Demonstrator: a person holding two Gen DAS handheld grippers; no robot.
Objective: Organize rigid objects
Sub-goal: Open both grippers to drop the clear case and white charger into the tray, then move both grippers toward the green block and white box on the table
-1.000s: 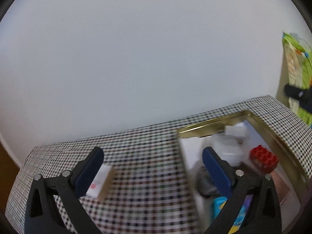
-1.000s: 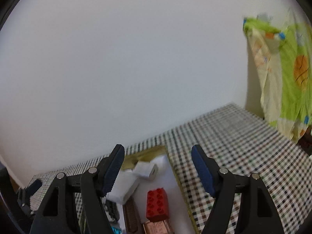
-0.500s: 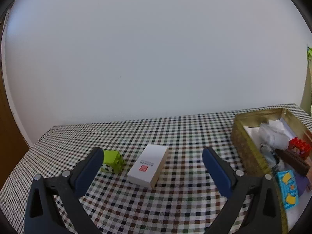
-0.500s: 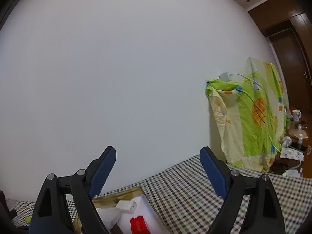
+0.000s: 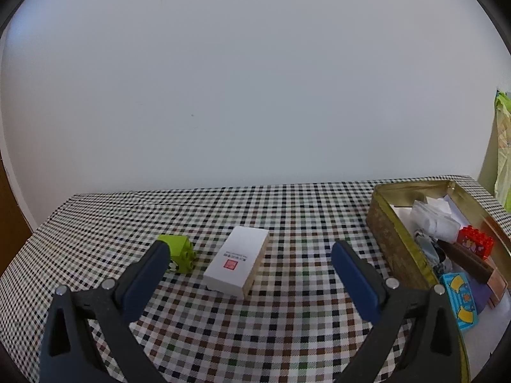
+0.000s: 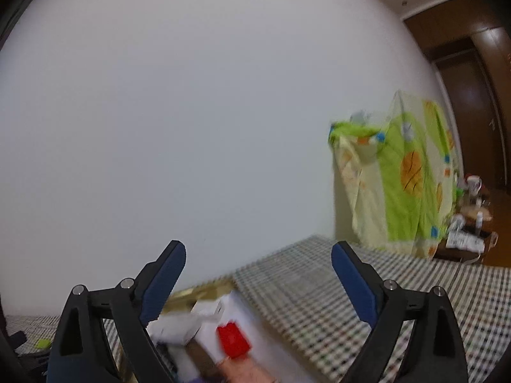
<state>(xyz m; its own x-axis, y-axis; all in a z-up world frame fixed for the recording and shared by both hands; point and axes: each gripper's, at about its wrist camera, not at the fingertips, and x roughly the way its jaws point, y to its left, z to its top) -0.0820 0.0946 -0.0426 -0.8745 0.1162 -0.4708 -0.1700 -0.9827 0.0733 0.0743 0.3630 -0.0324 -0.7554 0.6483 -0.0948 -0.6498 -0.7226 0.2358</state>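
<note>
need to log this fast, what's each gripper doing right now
Left gripper: open, holding nothing.
Right gripper: jaws opening, nothing between them.

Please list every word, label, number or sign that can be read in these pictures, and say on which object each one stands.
No text can be read in either view.
White box: a line of small dark print above a red square mark, too small to read.
Red brick: a coloured picture on its side, no letters legible.
Blue card in the tin: yellow shapes only, no words.
</note>
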